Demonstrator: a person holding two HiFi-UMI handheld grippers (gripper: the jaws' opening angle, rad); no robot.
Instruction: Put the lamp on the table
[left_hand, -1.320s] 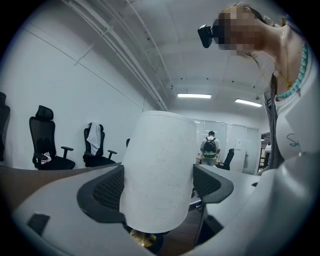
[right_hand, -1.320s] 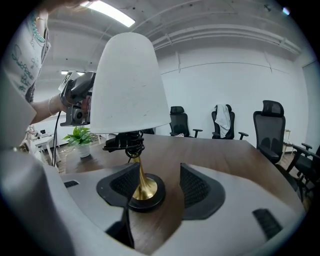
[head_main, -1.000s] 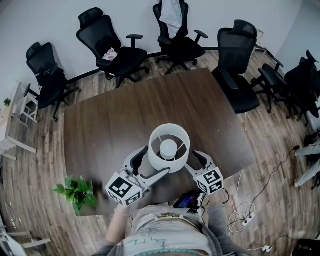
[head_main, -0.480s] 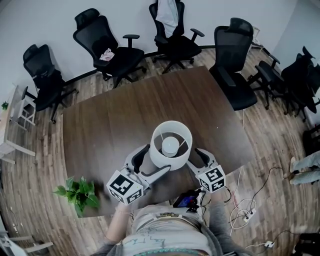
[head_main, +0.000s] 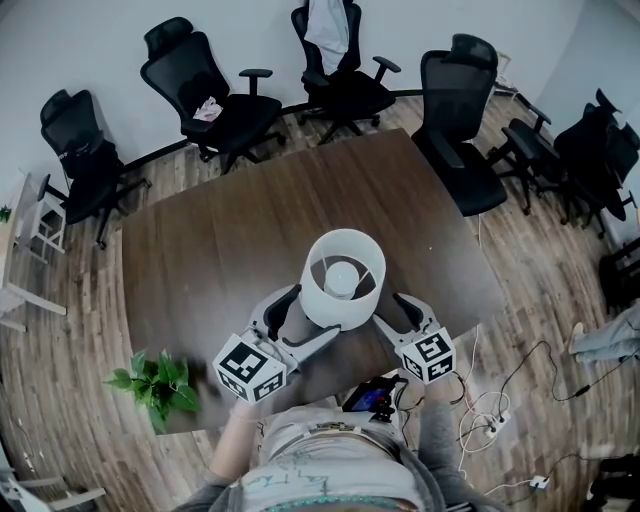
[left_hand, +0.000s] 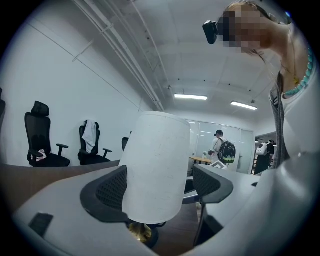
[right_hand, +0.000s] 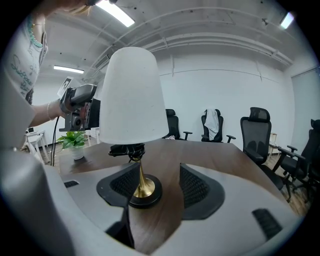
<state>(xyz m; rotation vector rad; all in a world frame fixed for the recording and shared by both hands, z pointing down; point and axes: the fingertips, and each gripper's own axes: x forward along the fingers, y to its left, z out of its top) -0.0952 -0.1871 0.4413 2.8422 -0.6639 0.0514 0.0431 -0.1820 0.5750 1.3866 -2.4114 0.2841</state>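
While the lamp (head_main: 342, 278) stands on the table (head_main: 230, 230) near the person's edge, both tools straddle it with jaws spread, gripping nothing. The left gripper (left_hand: 166, 184) flanks the shade (left_hand: 156, 160) and the right gripper (right_hand: 157, 181) flanks the black base (right_hand: 145, 197). Drawing back crookedly could clip either and topple it.

Lamp (head_main: 343, 278) has moved a bit further in over the table (head_main: 200, 260), away from me. Left gripper (left_hand: 160, 185) went forward with it, jaws spread either side of the shade. Right gripper (right_hand: 152, 187) has swung out a little to the right, so there's more gap to the shade than a second ago
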